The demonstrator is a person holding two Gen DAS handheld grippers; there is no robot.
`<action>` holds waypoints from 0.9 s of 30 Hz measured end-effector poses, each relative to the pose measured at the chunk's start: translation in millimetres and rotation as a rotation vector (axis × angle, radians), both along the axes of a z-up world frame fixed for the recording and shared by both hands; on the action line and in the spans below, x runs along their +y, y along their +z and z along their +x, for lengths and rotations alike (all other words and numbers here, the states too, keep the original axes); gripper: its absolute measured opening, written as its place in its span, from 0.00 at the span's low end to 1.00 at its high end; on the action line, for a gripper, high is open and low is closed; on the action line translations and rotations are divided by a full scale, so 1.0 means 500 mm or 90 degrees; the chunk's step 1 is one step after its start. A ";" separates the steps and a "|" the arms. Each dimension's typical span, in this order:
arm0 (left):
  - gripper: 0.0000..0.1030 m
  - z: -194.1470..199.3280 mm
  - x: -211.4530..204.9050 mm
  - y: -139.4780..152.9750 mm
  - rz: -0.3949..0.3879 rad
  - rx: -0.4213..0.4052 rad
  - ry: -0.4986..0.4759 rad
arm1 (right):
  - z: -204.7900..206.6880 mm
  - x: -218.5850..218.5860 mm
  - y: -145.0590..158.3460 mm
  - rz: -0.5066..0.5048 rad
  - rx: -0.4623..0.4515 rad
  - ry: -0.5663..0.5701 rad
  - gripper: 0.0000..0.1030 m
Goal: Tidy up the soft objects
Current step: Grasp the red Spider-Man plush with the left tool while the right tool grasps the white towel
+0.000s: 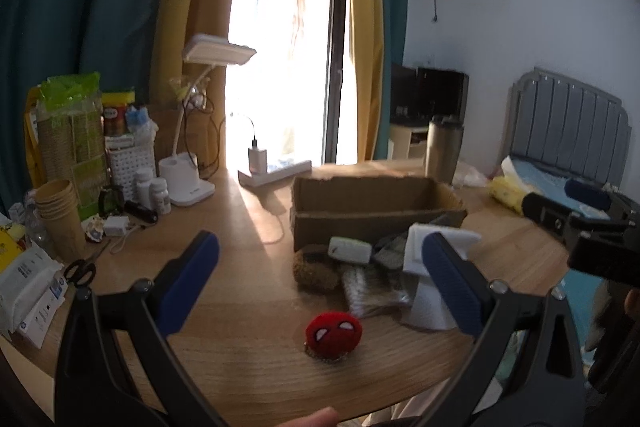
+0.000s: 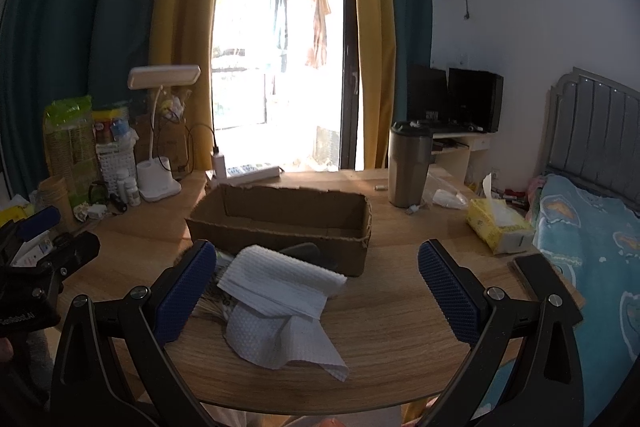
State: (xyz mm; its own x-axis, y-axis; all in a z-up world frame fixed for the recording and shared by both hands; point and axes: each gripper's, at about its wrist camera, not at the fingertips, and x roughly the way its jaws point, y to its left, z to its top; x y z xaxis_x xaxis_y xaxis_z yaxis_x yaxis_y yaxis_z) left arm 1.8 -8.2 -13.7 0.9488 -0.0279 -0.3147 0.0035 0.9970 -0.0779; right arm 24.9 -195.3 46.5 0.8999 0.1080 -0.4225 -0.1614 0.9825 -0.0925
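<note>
Round red knitted ball (image 1: 334,335), crumpled embossed paper towel (image 2: 280,303), corrugated cardboard box (image 2: 280,227)

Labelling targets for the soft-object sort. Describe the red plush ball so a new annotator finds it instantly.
Start at the open cardboard box in the middle of the wooden table. In front of it lies a small pile: a brown scrubber, a white paper towel and other bits. The ball sits alone nearer the table edge, the only red thing there, round with two white eye patches.
</note>
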 end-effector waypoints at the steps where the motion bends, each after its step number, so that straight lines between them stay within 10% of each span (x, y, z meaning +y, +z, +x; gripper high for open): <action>1: 0.99 0.008 0.000 -0.008 0.004 0.011 -0.001 | 0.006 0.000 -0.007 -0.002 0.006 0.000 1.00; 27: 0.98 0.156 -0.027 -0.198 0.054 0.231 -0.037 | 0.147 0.018 -0.127 -0.003 0.122 0.025 1.00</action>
State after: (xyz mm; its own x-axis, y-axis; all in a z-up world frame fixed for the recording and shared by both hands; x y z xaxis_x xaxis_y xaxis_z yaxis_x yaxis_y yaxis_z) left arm 79.9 -21.7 -112.8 0.7729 -0.0385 -0.6334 0.0482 0.9988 -0.0020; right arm 98.5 -186.3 -17.1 0.7982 0.1396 -0.5860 -0.2153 0.9746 -0.0610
